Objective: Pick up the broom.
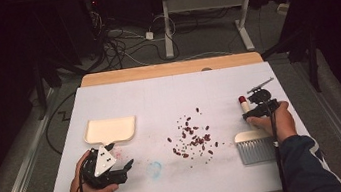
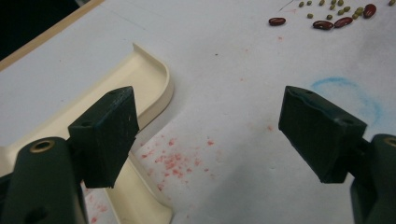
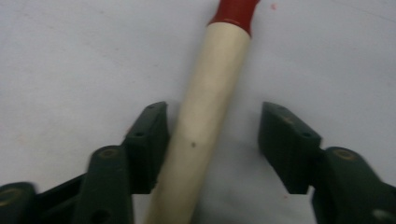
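At the left of the white-covered bench point(image 1: 108, 97), the left gripper point(image 2: 208, 135) hovers with jaws wide apart beside the shallow cream plastic dustpan point(image 1: 110, 129), gripping nothing. The scattered red-brown beans point(image 1: 192, 136) lie mid-bench, unswept. At the right, the right gripper point(image 3: 212, 140) straddles the pale wooden brush handle with its red tip point(image 3: 210, 107), jaws apart (one pad looks to be touching the wood), the grey bristle head point(image 1: 255, 147) just behind. Judged step: picking up the brush. Next: close squarely on the handle, lift.
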The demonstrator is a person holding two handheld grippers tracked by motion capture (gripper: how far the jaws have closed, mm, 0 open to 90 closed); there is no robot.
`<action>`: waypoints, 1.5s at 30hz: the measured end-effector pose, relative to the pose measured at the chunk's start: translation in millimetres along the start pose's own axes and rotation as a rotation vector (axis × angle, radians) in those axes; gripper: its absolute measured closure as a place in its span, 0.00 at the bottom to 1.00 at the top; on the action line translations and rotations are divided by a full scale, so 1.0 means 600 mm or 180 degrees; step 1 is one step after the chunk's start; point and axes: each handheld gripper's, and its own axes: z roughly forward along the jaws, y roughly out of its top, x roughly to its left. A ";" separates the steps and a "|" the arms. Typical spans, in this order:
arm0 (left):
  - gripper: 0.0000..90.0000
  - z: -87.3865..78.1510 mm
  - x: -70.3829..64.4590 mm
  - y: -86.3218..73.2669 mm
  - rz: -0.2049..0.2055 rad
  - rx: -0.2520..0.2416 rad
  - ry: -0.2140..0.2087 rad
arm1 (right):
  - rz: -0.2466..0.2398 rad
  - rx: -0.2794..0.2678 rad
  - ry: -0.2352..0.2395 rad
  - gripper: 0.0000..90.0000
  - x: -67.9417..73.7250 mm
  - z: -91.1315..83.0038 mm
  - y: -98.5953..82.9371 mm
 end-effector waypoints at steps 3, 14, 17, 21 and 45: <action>0.22 0.002 -0.001 0.001 0.0012 0.0027 0.0013 | -0.0129 -0.0017 0.0049 0.66 0.008 -0.002 -0.001; 0.21 0.004 -0.010 0.003 0.0043 0.0083 -0.0002 | -0.0151 -0.0234 0.0122 0.74 0.008 -0.002 -0.016; 0.21 0.006 -0.010 0.003 0.0048 0.0092 -0.0016 | -0.0189 -0.0260 0.0129 0.78 0.011 -0.002 -0.017; 0.21 0.004 -0.014 0.003 0.0095 0.0101 -0.0008 | -0.0195 -0.0322 0.0135 0.78 0.011 -0.003 -0.021; 0.21 -0.006 -0.009 0.002 0.0038 0.0013 -0.0043 | -0.0132 -0.1672 0.0352 0.78 0.000 -0.099 -0.067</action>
